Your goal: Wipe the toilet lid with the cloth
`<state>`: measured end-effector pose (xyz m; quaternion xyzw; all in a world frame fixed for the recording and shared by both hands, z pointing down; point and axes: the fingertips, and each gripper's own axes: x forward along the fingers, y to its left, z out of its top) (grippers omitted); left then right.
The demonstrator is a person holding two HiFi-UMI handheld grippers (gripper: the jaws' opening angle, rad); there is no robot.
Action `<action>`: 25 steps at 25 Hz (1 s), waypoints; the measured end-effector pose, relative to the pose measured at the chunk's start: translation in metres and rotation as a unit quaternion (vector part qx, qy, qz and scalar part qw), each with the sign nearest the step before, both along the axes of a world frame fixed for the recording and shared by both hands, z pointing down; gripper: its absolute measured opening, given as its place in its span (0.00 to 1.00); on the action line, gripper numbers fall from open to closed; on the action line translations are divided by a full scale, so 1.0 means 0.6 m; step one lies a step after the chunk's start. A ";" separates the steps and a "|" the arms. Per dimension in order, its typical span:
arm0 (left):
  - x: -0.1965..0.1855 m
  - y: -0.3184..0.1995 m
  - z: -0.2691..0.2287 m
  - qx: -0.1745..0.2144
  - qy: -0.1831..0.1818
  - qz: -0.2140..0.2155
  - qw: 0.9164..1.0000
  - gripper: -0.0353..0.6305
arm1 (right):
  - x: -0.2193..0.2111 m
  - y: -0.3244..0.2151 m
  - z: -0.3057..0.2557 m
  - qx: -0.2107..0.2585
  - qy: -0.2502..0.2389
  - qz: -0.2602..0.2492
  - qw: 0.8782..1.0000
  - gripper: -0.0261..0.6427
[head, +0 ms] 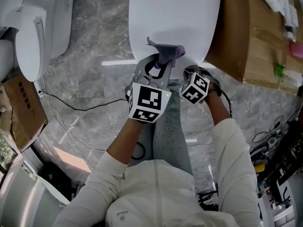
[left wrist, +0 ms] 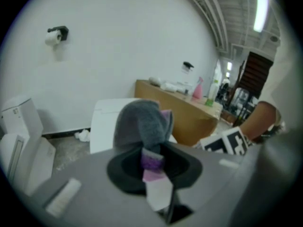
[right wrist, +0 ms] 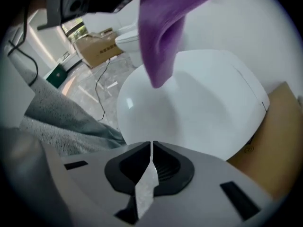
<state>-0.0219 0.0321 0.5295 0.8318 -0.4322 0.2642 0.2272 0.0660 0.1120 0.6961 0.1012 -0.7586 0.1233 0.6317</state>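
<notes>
The white toilet lid (head: 175, 18) lies closed at the top centre of the head view. A grey and purple cloth (head: 165, 51) hangs over its near edge, and my left gripper (head: 162, 64) is shut on it. In the left gripper view the cloth (left wrist: 142, 122) bunches up between the closed pads of the left gripper (left wrist: 152, 163). My right gripper (right wrist: 151, 148) points down over the lid (right wrist: 203, 108), its jaws shut with nothing between them. The purple cloth (right wrist: 163, 32) hangs above and beyond it. The right gripper's marker cube (head: 195, 88) sits just right of the left gripper.
A second toilet (head: 28, 37) stands at the left with a cardboard box (head: 21, 112) below it. A brown counter (head: 260, 37) with bottles flanks the lid's right side. Cables (head: 71, 108) run across the marble floor. The person's grey trouser leg (head: 168, 131) is under the grippers.
</notes>
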 end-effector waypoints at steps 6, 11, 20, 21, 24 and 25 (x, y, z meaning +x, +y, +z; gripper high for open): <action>-0.015 -0.018 0.013 -0.014 0.000 -0.007 1.000 0.15 | -0.012 -0.048 -0.071 0.012 -0.076 0.177 0.981 0.06; -0.017 -0.059 0.024 -0.015 -0.004 -0.019 1.000 0.15 | -0.004 -0.093 -0.122 0.032 -0.134 0.279 0.951 0.06; -0.022 -0.186 0.066 -0.012 -0.032 -0.048 0.998 0.15 | -0.003 -0.203 -0.210 0.095 -0.218 0.318 0.918 0.06; -0.026 -0.207 0.076 -0.013 -0.038 -0.055 0.998 0.15 | -0.003 -0.215 -0.221 0.100 -0.227 0.316 0.916 0.06; -0.046 -0.277 0.124 -0.020 -0.062 -0.088 0.994 0.15 | 0.009 -0.248 -0.250 0.114 -0.247 0.308 0.912 0.06; -0.055 -0.299 0.146 -0.029 -0.071 -0.102 0.992 0.15 | 0.017 -0.256 -0.257 0.117 -0.252 0.307 0.910 0.06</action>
